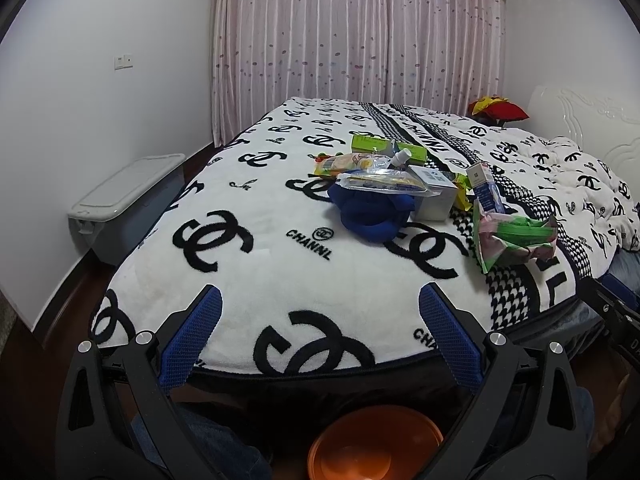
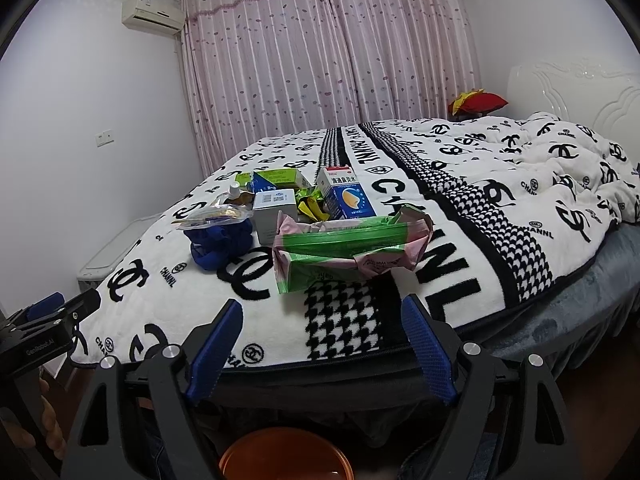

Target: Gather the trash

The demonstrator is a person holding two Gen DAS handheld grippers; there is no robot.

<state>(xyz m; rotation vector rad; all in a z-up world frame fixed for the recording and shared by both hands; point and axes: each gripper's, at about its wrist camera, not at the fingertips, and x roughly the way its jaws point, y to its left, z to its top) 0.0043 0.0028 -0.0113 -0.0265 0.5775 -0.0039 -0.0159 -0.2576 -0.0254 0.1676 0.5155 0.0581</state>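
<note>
Bedroom seen from the foot of a bed point(image 1: 280, 280) covered by a white blanket point(image 2: 500, 248) printed with black logos. Left gripper point(image 1: 320, 332) spread wide, holding nothing, hovering over the near edge of the bed. Right gripper point(image 2: 322, 344) likewise spread wide and holding nothing, also at the near edge of the bed, just short of the trash.

Trash piled on the blanket, toward the middle of the bed: a crumpled pink-and-green wrapper point(image 2: 348, 252) nearest the bed's foot; behind it a blue-and-white carton point(image 2: 346, 196), standing tilted; a small white box point(image 2: 272, 216) beside the carton; a green box point(image 2: 280, 178) farther back; a yellow snack packet point(image 1: 344, 164) and a small white-capped bottle point(image 1: 402, 156) close by. A bunched blue cloth point(image 1: 372, 212) left of the wrapper, with a clear plastic packet point(image 1: 380, 182) resting on top.

An orange bin point(image 1: 372, 448) on the floor below the foot of the bed, under both grippers. Pink curtains point(image 2: 328, 60) beyond the bed.
</note>
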